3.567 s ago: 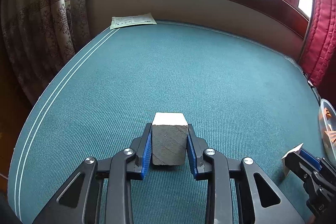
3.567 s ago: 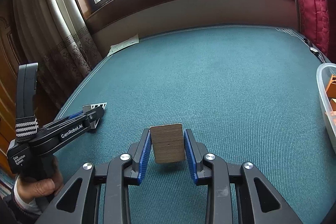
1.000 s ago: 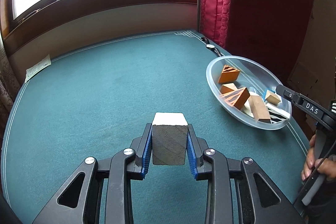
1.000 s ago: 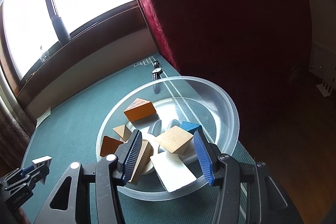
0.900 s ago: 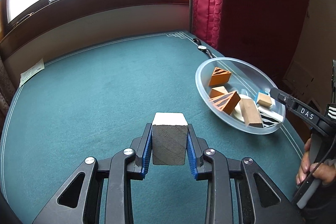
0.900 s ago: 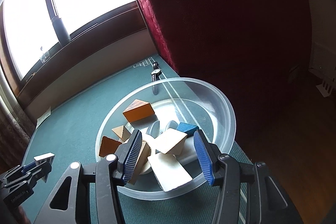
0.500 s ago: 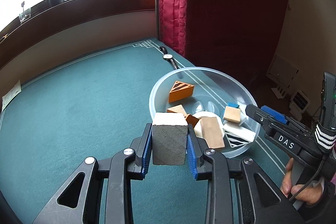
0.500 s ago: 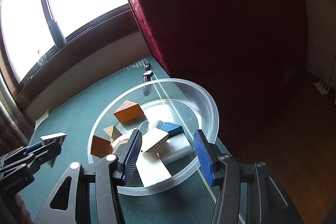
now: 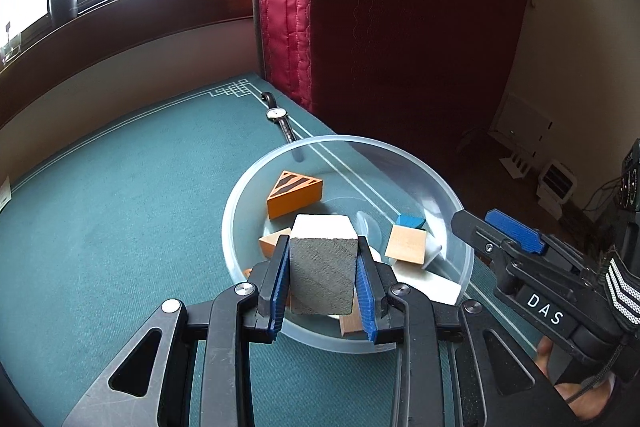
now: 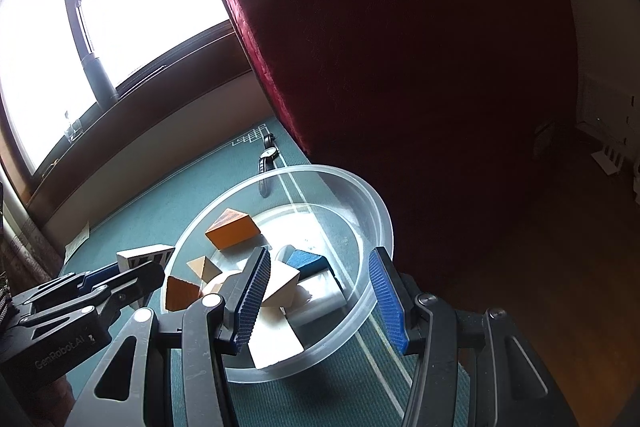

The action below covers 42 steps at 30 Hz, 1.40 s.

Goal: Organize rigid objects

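Left tongs (image 9: pixel 323 277) pinching grey wooden block (image 9: pixel 323 271) by flat sides: rigid, light, secure. Right tongs (image 10: pixel 318 301) spread, empty.

A wristwatch (image 9: pixel 277 113) lies on green carpet (image 9: pixel 120 211) beside red curtain (image 9: pixel 360 7).

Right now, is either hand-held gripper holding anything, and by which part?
The left hand-held gripper clamps a grey wooden block by its two opposite side faces, above the clear bowl. The right hand-held gripper holds nothing; its jaws stand open.
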Each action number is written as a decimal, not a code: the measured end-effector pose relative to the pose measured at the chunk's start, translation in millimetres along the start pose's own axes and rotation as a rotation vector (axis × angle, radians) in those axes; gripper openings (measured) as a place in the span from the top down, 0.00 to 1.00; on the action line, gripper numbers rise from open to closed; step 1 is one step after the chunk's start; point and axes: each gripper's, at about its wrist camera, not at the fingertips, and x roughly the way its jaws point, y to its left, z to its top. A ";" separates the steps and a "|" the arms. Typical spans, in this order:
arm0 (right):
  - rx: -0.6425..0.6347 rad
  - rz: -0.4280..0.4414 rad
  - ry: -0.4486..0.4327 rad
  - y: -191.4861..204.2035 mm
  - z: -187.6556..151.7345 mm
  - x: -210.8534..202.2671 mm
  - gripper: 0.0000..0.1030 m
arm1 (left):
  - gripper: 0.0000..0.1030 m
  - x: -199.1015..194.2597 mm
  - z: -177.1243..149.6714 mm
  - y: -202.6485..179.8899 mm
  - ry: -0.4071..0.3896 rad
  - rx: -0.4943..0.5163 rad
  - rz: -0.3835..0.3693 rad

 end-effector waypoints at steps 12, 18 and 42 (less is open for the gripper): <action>0.005 -0.003 0.000 0.8 0.7 1.6 0.47 | 0.69 24.0 13.9 -12.0 0.008 0.012 -0.036; 0.013 -0.008 0.003 -0.1 1.2 2.6 0.39 | 0.27 24.3 12.4 -1.0 0.016 -0.043 0.009; -0.024 -0.068 0.026 7.3 -9.0 -10.3 0.01 | 0.03 -11.3 -16.2 15.5 -0.009 -0.021 0.187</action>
